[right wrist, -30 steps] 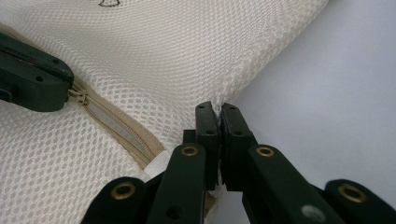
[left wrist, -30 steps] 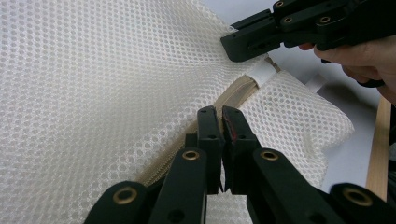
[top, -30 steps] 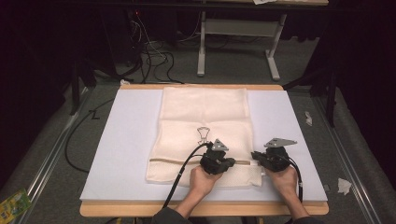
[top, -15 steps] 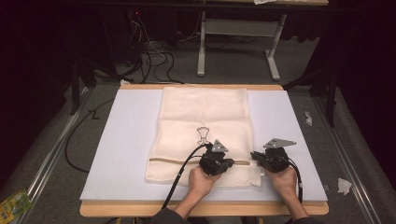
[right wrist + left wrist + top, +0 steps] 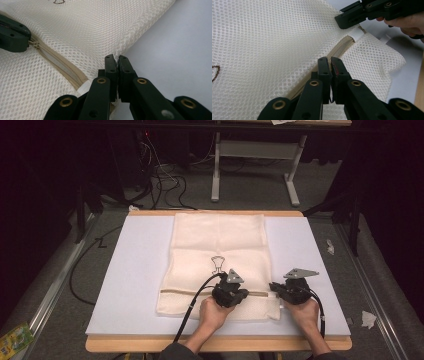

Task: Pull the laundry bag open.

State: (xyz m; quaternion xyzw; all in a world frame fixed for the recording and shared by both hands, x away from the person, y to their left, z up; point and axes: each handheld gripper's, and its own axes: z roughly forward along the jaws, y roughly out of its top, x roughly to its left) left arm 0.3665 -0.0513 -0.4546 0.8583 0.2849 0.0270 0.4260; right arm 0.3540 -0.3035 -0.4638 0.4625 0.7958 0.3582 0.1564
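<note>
Hands: my left hand (image 5: 212, 312) and right hand (image 5: 305, 314) come in over the near wooden table edge (image 5: 125, 346), one gripper each.
Left gripper: the black two-jaw left gripper (image 5: 230, 293) sits on the tan zipper line (image 5: 337, 50), jaws pressed together. Looks like they're pinching the zipper pull, but it's hidden between the pads so I can't swear to it.
Right gripper: the black two-jaw right gripper (image 5: 285, 290) has its jaws squeezed together on the edge of the bag, right by the white tab at the zipper's end (image 5: 83, 88).
Bag: cream mesh zippered laundry bag (image 5: 217, 250) lies flat mid-table on the white foam board (image 5: 135, 265), zipper running across its near part. In the right gripper view the stretch between the two grippers is open.
Print: small dark clip-shaped outline (image 5: 217, 264) on the mesh just past the left gripper.
Far side: grey carpet floor (image 5: 255, 190), black cables (image 5: 165, 180) and a white table frame (image 5: 252, 155).
</note>
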